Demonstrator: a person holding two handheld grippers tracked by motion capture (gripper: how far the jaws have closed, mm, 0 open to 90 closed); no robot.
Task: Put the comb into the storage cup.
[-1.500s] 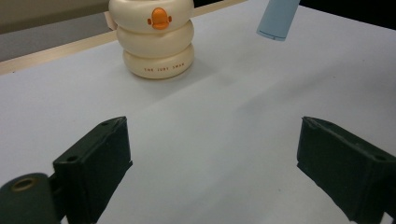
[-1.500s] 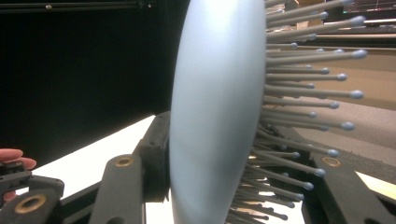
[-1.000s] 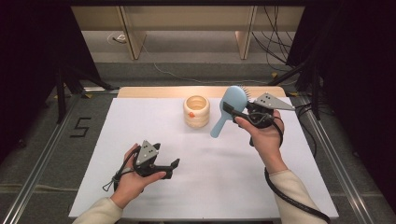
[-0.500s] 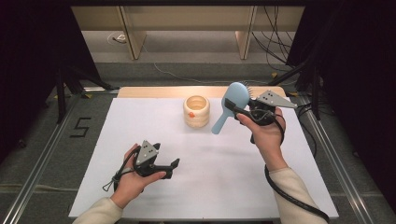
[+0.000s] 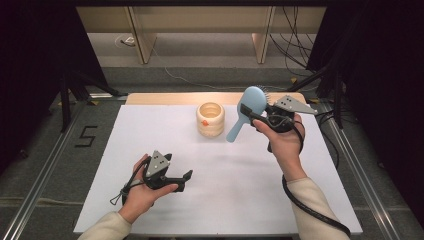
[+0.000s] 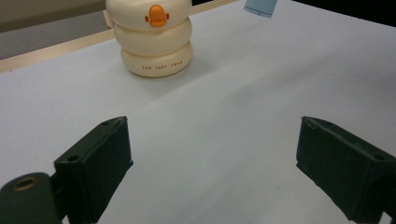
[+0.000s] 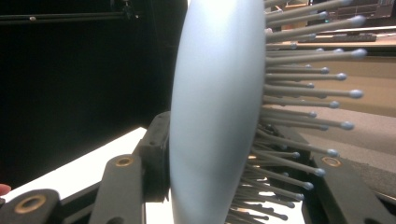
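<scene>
Hairbrush (image 5: pixel 248 112) is clamped in the right gripper (image 5: pixel 260 116), held up just right of the duck cup (image 5: pixel 210 119) (probably its destination). Next: lower the handle in. Left gripper (image 5: pixel 184 179) idles open.

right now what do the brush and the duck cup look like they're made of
Brush: likely matte pale-blue plastic, judging by its smooth, evenly coloured back; thin bristles with ball tips. Duck cup: cream, three stacked rings, soft sheen, printed lettering; plastic or silicone, hard to say.

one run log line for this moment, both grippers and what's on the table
left gripper: open, low over table | right gripper: shut on hairbrush, held aloft | duck cup: upright on table, untouched
</scene>
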